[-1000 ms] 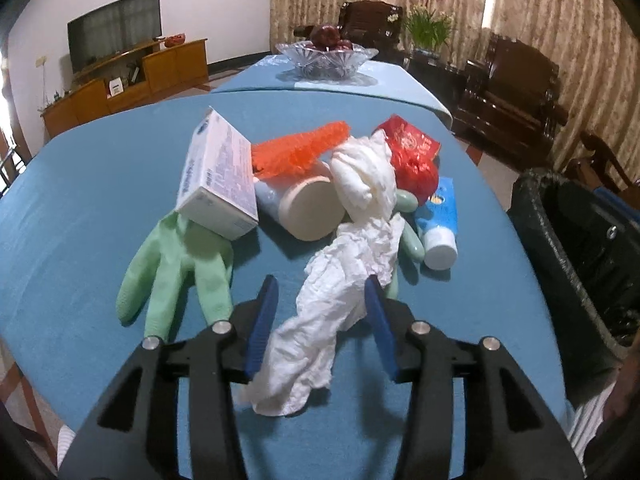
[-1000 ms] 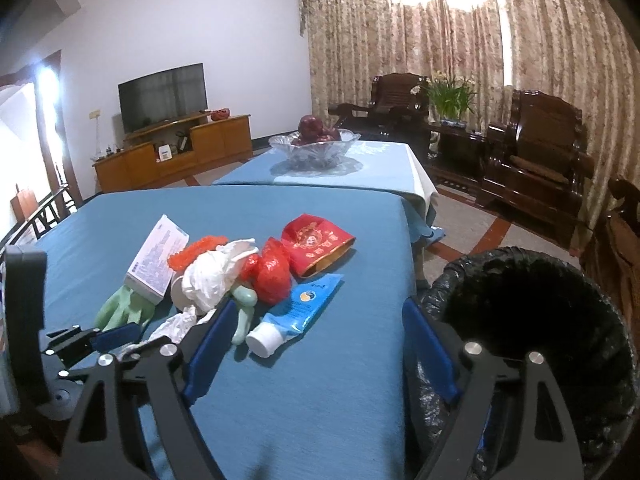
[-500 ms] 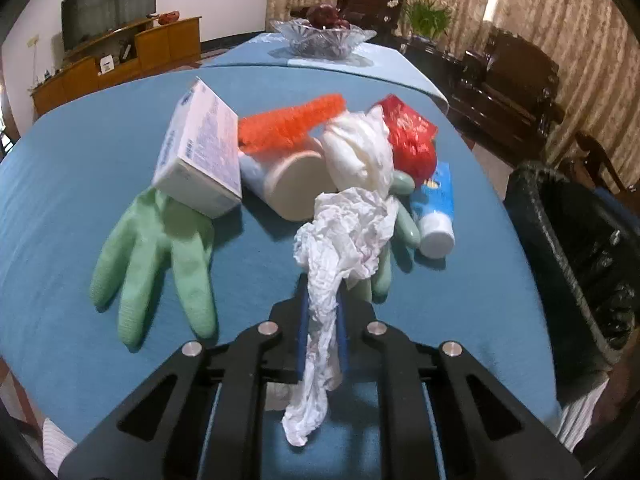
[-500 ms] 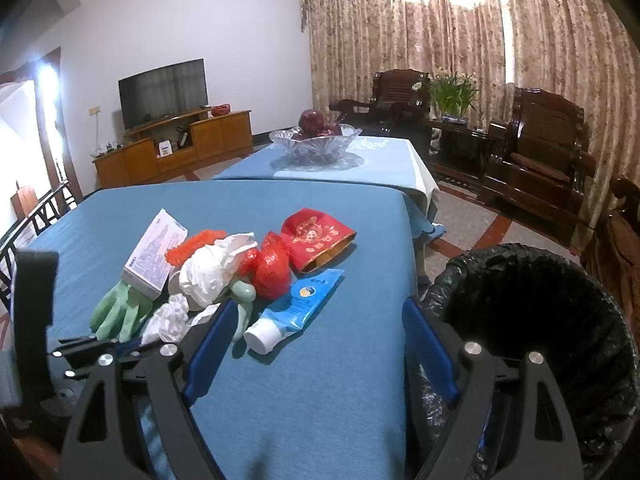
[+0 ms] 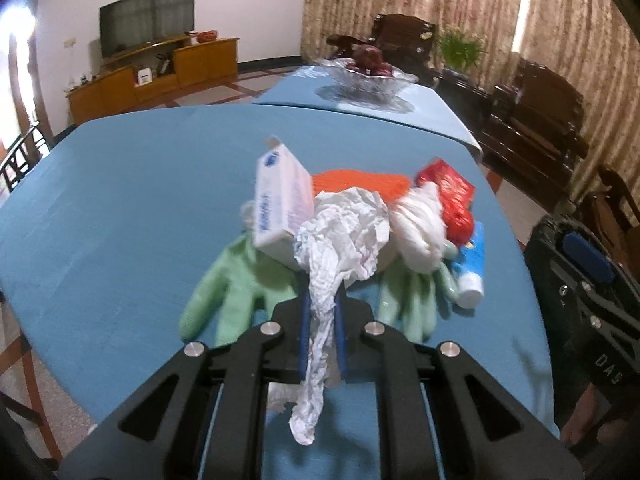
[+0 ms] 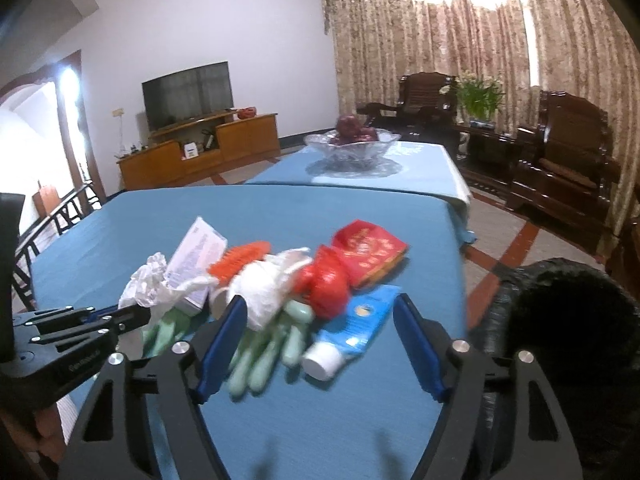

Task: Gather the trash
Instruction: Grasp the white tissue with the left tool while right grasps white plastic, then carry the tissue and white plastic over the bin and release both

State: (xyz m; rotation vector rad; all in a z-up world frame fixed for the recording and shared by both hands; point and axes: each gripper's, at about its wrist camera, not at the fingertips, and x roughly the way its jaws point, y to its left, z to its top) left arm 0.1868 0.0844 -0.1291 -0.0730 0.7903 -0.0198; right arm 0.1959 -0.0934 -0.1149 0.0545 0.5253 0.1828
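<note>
My left gripper point(image 5: 321, 320) is shut on a crumpled white tissue point(image 5: 344, 236) and holds it lifted above the blue table point(image 5: 132, 200); it also shows in the right wrist view point(image 6: 144, 284). Behind it lies a trash pile: green gloves point(image 5: 232, 284), a white box point(image 5: 280, 204), an orange piece point(image 5: 360, 182), a white wad point(image 5: 420, 228), red wrappers point(image 5: 452, 196) and a blue tube point(image 5: 472, 268). My right gripper point(image 6: 320, 340) is open and empty, low over the table near the gloves point(image 6: 264, 352) and tube point(image 6: 348, 332).
A black-lined trash bin point(image 6: 560, 340) stands at the table's right edge; it also shows in the left wrist view point(image 5: 584, 280). A glass fruit bowl point(image 6: 352, 144) sits on the far table. Dark wooden armchairs point(image 6: 560, 160) stand to the right.
My left gripper closed on the tissue and raised it off the table. My right gripper moved forward and left, closer to the gloves and tube, still open.
</note>
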